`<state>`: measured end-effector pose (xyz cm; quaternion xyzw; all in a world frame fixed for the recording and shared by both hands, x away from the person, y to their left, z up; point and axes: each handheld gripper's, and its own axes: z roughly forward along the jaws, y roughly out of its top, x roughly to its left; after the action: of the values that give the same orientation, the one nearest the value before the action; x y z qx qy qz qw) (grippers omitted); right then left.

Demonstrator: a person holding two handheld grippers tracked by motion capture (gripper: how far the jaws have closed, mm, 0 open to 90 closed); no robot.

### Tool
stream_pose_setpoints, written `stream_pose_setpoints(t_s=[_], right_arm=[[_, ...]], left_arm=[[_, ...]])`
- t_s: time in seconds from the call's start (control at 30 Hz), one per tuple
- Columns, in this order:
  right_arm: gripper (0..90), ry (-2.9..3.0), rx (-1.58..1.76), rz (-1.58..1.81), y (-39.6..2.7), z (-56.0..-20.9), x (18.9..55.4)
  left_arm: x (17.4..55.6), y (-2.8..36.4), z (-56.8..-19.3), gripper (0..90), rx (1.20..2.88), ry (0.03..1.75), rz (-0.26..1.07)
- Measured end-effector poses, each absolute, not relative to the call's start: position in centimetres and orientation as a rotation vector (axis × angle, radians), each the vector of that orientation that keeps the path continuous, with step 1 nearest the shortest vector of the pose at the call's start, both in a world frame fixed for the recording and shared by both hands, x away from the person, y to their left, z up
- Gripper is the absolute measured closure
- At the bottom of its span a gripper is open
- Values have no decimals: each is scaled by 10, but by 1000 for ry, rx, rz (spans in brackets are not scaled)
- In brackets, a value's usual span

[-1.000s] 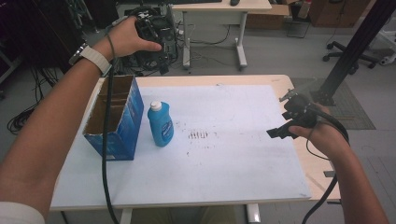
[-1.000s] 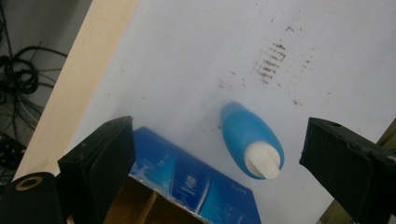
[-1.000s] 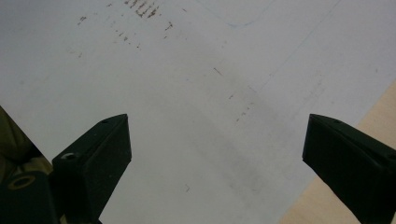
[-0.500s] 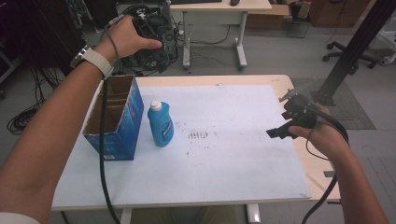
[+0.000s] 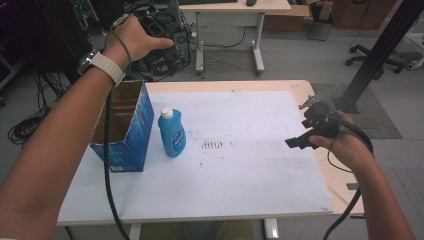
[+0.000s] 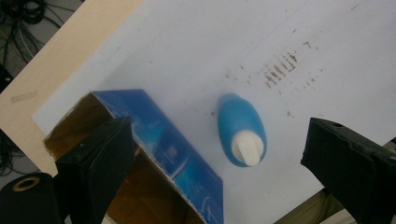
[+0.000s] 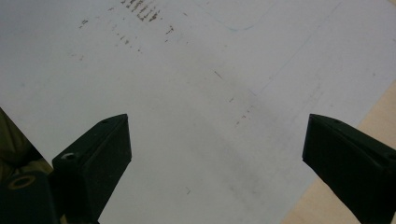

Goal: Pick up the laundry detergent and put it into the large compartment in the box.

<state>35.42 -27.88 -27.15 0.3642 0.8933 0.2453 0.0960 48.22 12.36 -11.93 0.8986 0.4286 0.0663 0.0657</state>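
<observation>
Raised a little higher since the earlier frames, the left gripper (image 5: 165, 37) hangs far above the bench (image 5: 240, 200), jaws released and empty. Below stands the open box (image 5: 122, 127), with the blue bottle (image 5: 172, 134) upright just beside it, ungrasped; nothing blocks it. Right gripper (image 5: 299, 141) hovers, jaws spread.

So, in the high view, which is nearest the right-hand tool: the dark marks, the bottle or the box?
From the right tool:
1. Dark marks, mid-table, nearest.
2. Bottle, upright, further left.
3. Box, open-topped, at the table's left edge, farthest.
</observation>
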Motion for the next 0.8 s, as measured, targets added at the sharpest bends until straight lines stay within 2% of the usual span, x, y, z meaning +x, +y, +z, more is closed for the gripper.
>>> stream_pose_setpoints(t_s=[0.13,0.47,0.8], right_arm=[[82,2646,1080,729,-279,-271,354],[82,2652,1072,734,-275,-273,356],[82,2656,1063,739,-272,-273,354]], left_arm=[[482,127,-121,93,2675,1340,139],[476,129,-119,87,2642,1447,212],[470,126,-130,100,2666,1482,155]])
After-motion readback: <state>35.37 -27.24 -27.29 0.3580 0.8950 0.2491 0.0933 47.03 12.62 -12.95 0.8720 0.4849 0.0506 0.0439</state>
